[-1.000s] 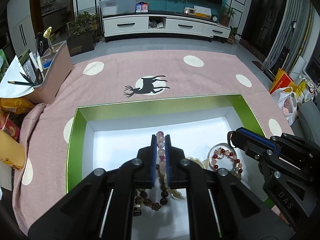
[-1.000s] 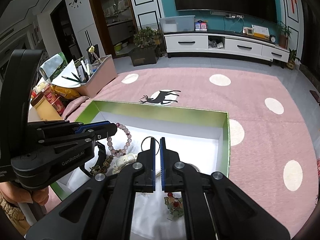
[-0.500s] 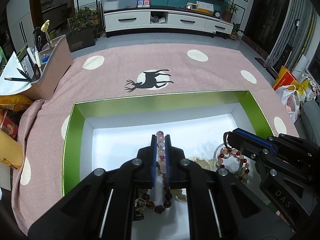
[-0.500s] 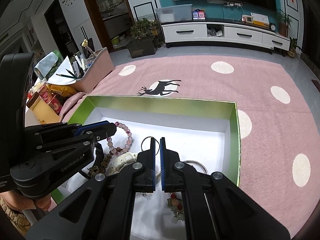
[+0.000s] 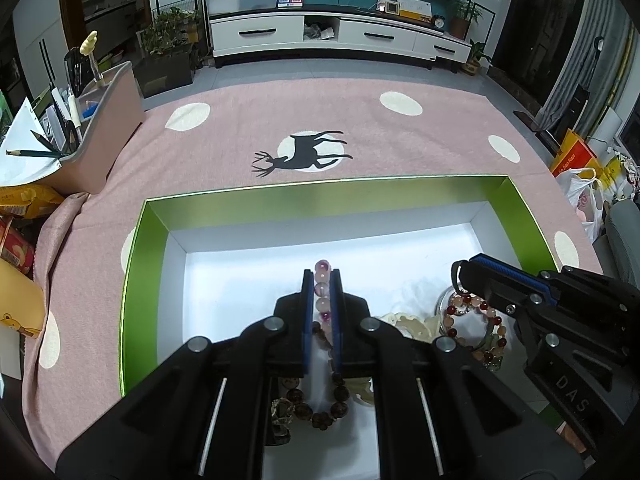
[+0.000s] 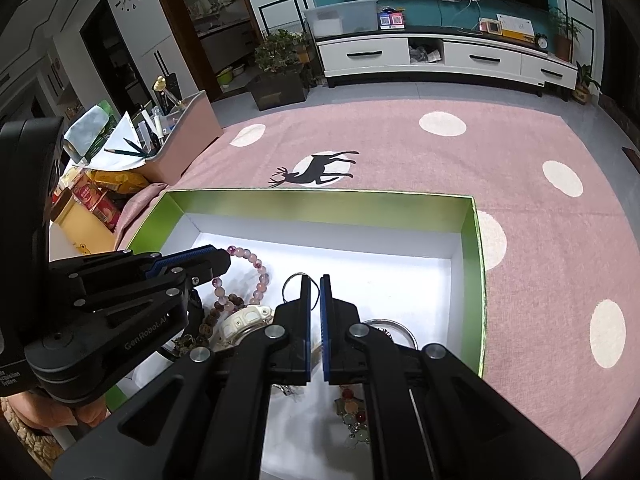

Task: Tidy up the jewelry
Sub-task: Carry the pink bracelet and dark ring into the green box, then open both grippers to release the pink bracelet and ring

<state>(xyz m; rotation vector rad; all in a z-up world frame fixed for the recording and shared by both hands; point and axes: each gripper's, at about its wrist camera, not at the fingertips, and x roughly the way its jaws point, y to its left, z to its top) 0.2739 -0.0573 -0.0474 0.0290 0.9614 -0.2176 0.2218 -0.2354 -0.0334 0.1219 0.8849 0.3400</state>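
A green box (image 5: 320,196) with a white floor holds the jewelry. My left gripper (image 5: 322,274) is shut on a pink bead bracelet (image 5: 322,267), which stands up between the pads; in the right wrist view the bracelet (image 6: 262,276) curls out past that gripper (image 6: 224,258). My right gripper (image 6: 315,278) is shut on a thin dark loop (image 6: 289,280), low over the box floor. The same gripper (image 5: 460,274) reaches in from the right in the left wrist view. Under the grippers lie a brown bead bracelet (image 5: 320,410), a red and peach bead bracelet (image 5: 476,322) and a white carved piece (image 6: 244,316).
A silver bangle (image 6: 390,326) and a small coloured charm (image 6: 352,416) lie near the box's right wall. The box sits on a pink spotted cloth (image 5: 360,132). A pink organizer with pencils (image 5: 100,120) and snack packets (image 6: 100,200) crowd the left side.
Both grippers keep their holds and hardly move. Both views have tipped slightly, so the box sits a little higher in each.
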